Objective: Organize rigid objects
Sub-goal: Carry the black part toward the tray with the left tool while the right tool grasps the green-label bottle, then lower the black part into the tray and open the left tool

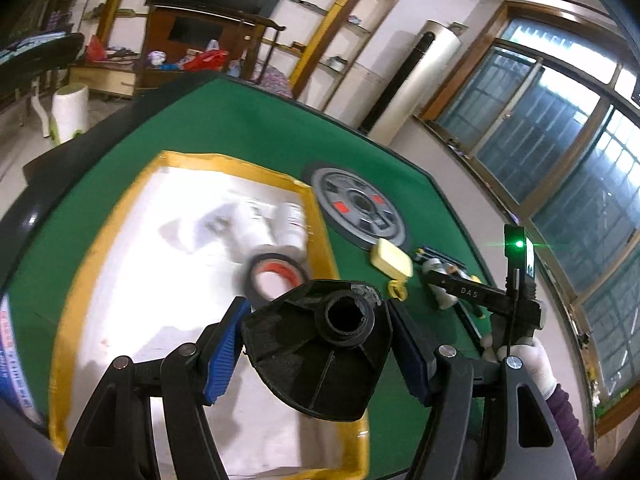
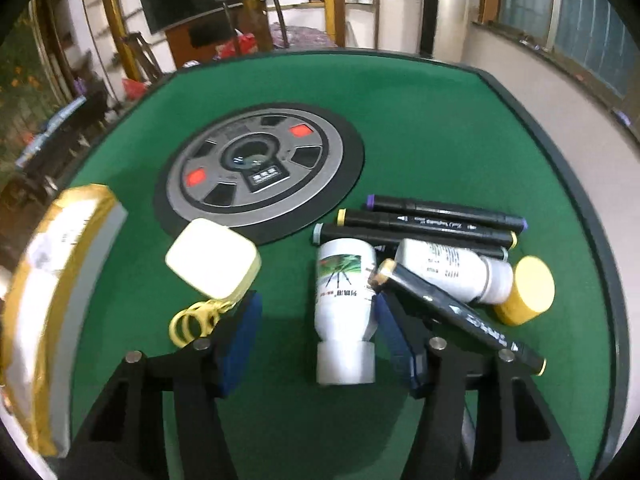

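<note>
My left gripper (image 1: pixel 316 344) is shut on a black fan-shaped plastic piece (image 1: pixel 320 360) with a round hub, held above the yellow-rimmed box (image 1: pixel 316 216). Inside the box lie a tape roll (image 1: pixel 276 276) and white bottles (image 1: pixel 290 224). My right gripper (image 2: pixel 320 340) is open low over the green table, its blue pads on either side of a white bottle (image 2: pixel 346 300); a gap shows between the left pad and the bottle. Beside it lie a second white bottle (image 2: pixel 444 268), a yellow cap (image 2: pixel 524 290) and several black markers (image 2: pixel 440 220), one marker (image 2: pixel 460 312) crossing over my right finger.
A pale yellow square case (image 2: pixel 212 264) with a yellow ring lies left of the bottle. A grey round disc (image 2: pixel 256 168) sits in the table's middle. The yellow-rimmed box (image 2: pixel 52 280) stands at the left edge. A gloved hand (image 1: pixel 532 360) shows in the left wrist view.
</note>
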A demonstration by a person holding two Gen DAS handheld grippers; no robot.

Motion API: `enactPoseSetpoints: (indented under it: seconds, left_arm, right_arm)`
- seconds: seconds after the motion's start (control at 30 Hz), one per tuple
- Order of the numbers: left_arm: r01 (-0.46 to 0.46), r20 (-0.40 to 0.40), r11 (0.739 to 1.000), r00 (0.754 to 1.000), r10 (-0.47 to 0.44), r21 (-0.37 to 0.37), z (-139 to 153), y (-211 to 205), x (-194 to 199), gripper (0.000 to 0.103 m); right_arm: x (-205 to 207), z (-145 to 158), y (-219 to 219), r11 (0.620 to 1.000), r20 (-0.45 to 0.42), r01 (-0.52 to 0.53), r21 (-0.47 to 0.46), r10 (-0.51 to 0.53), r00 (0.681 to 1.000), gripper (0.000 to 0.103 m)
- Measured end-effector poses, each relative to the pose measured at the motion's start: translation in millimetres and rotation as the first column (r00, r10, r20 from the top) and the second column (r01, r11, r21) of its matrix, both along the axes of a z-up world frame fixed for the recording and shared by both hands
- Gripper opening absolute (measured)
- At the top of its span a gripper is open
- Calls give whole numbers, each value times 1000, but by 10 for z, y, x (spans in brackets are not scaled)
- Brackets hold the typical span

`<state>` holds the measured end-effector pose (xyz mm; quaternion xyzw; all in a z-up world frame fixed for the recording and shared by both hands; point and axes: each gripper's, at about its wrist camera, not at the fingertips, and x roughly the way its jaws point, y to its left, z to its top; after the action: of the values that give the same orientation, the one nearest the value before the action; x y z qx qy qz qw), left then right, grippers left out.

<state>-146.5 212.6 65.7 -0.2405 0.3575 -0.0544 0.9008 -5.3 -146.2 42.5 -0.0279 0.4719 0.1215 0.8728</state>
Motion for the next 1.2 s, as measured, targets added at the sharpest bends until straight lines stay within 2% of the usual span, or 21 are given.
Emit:
enactPoseSetpoints:
  seconds: [0.13, 0.17, 0.23, 0.27, 0.47, 0.6, 0.73, 0.9, 1.1, 1.2]
  left_arm:
    - [-52, -14, 998, 998, 53, 33, -48, 249, -64, 72]
    - [-65, -20, 997, 998, 65, 42, -60, 300, -70, 72]
    - [-85, -33, 995, 996, 87, 57, -92, 393, -82, 72]
    - [-92, -41, 994, 995, 94, 62, -106, 434, -80, 72]
    - [-119, -94, 986, 987, 131, 119, -126, 652, 120, 72]
    - [-116, -130, 973, 981, 144, 199, -104, 678, 423, 72]
    - [-87, -199, 968, 971, 135, 235, -216, 685, 740, 72]
    - [-55, -255, 965, 959, 123, 257, -370, 618, 1021, 72]
    - [-85, -281, 954, 945, 168, 286, -430, 757, 1389, 70]
    - [-88, -291, 957, 942, 170, 276, -430, 822, 1510, 70]
  right_arm:
    - [159, -99, 10, 998, -34, 34, -45, -36, 999, 58]
    - [190, -122, -14, 999, -42, 43, -30, -44, 998, 55]
    - [232, -159, -46, 998, -55, 60, -15, -60, 997, 37]
    - [242, -175, -79, 998, -65, 66, 3, -65, 996, 36]
    - [89, -108, -232, 985, -97, 73, 159, -58, 994, 36]
    - [-65, 15, -182, 967, -88, 35, 253, -13, 996, 36]
    - [-231, 182, -41, 946, -67, -24, 322, 48, 997, 36]
    - [-391, 361, 138, 924, -37, -88, 372, 110, 993, 36]
    - [-512, 480, 362, 902, -17, -155, 404, 177, 984, 36]
    - [-571, 502, 465, 895, -11, -179, 410, 201, 980, 36]
